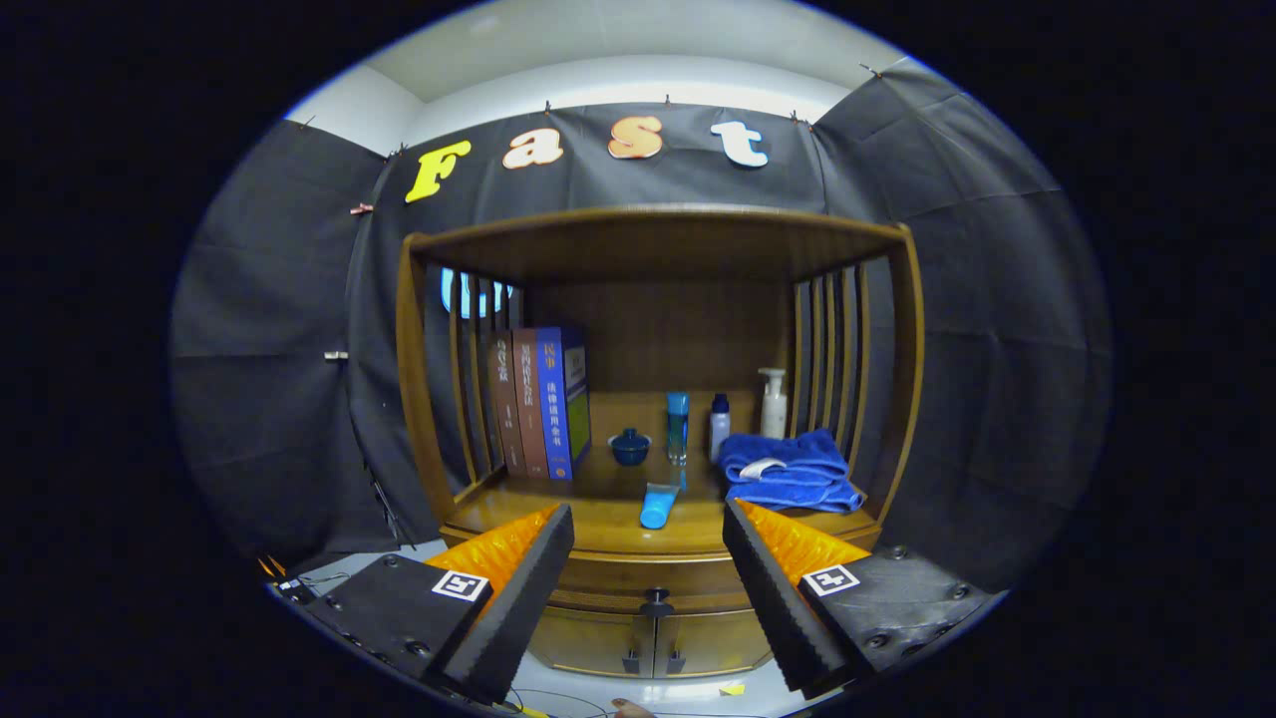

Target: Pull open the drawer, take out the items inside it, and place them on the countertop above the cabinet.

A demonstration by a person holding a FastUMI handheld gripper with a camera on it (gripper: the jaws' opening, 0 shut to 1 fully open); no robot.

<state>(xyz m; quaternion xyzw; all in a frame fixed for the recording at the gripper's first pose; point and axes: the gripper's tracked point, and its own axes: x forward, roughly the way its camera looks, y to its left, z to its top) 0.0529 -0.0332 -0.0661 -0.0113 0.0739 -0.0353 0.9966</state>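
A wooden cabinet stands ahead of me with its countertop [608, 519] under an open shelf hood. Below the countertop edge runs the drawer front [648, 576], shut, with a small dark knob [656, 601] in its middle. A blue tube [658, 506] lies on the countertop near the front edge. My gripper [648, 534] is open, its two black ridged fingers wide apart with nothing between them; the knob sits in the gap just below and beyond the fingertips, at some distance.
On the countertop: three upright books [538, 402] at the left, a small dark blue lidded bowl [630, 446], a blue bottle [678, 427], a small white bottle [720, 426], a pump bottle [774, 402] and a folded blue towel [788, 469] at the right. Cabinet doors [653, 643] sit below the drawer.
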